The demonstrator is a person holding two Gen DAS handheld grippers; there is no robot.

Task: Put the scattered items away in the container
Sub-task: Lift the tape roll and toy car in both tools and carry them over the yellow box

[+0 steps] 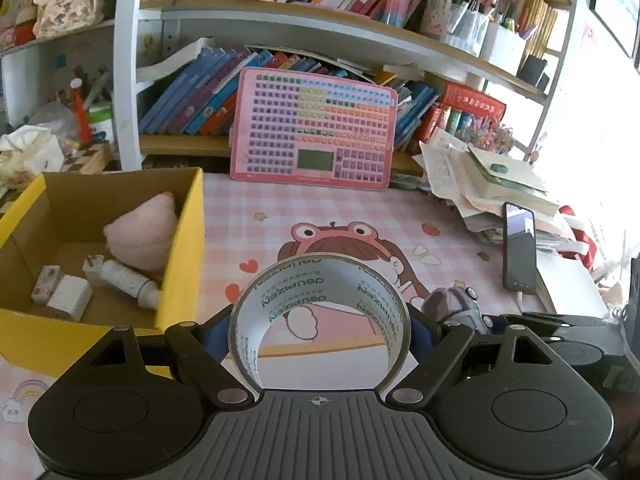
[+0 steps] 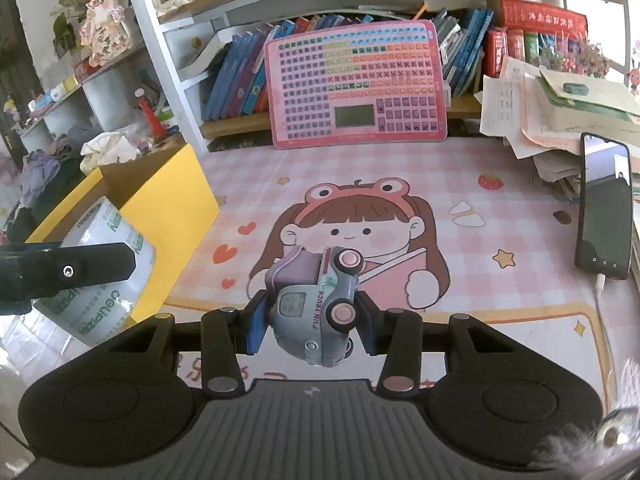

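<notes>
Your left gripper is clamped on a roll of clear tape, its jaws standing wide, one pad on each outer side of the ring. The roll's hole faces straight along the fingers, so you look through it to the pink checked desk mat; its axis runs away from you and slightly downward. It hangs above the mat, just right of the yellow cardboard box.

Your right gripper is closed narrow on a small grey-lilac toy truck. The truck lies tipped on its side in the grip, two pink wheels facing right and its long axis running roughly away from you and upward; which end is the front is hard to tell from this angle. It too is clear of the mat, over the cartoon girl print.

Inside the box lie a pink plush, a white bottle and two small white plug-like blocks.
</notes>
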